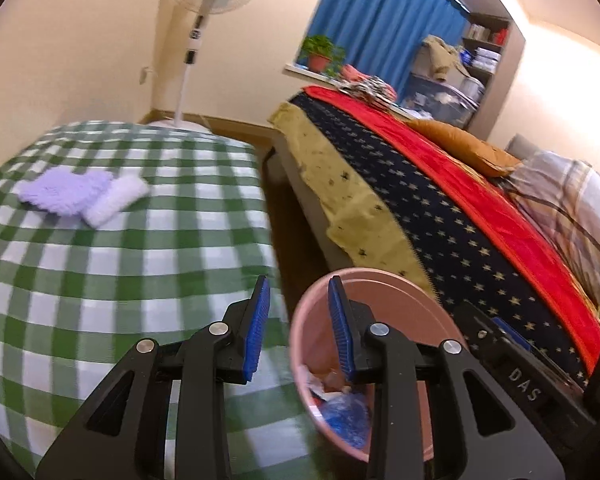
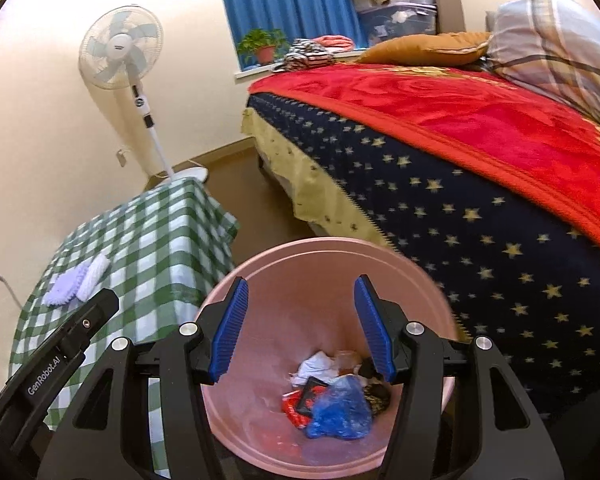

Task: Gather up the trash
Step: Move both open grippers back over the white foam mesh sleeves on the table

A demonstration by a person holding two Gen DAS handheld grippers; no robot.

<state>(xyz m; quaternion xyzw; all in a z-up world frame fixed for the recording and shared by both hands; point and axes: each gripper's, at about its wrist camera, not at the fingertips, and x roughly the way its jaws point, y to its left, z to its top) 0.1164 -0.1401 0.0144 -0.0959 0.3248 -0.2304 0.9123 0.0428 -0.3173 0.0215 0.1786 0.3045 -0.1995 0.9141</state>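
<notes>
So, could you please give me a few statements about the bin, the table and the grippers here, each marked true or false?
1. The pink bin holds trash, including a blue plastic bag. True.
2. The right gripper is shut on a wrapper. False: it is open, nothing between its pads, above the bin.
3. A purple fluffy cloth lies on the green checked table. True.
4. The left gripper carries a blue bag. False: it is open and holds nothing.
5. The bin stands on the bed. False: it stands between the table and the bed.
</notes>
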